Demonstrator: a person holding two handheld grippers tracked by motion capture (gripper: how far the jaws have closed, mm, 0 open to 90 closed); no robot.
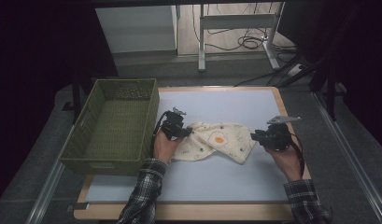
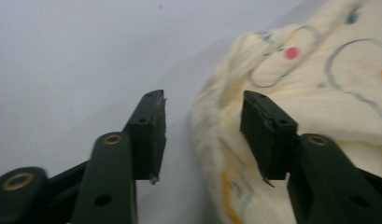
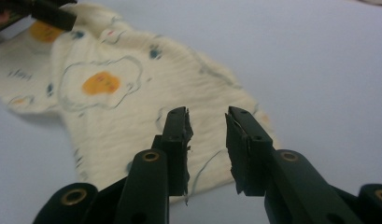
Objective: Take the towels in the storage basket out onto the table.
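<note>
One olive-green woven basket (image 1: 111, 126) stands at the left edge of the table (image 1: 226, 182), and nothing can be seen lying inside it; its slatted walls and floor show bare. No brand, label or readable writing appears anywhere, only the printed drawings on the cloth. There is one cloth (image 1: 216, 141), cream-coloured with fried-egg outlines, orange yolks and small blue and pink marks, lying crumpled on the pale blue mat just right of the basket, between the two hands. There are two grippers. The left gripper (image 2: 202, 133) sits at the cloth's left end with its jaws parted; a rumpled fold of the fabric lies in the gap, nearer the right-hand pad, but the pads do not press it. The right gripper (image 3: 207, 140) hovers over the cloth's right corner, jaws likewise apart with a clear gap, gripping nothing.
</note>
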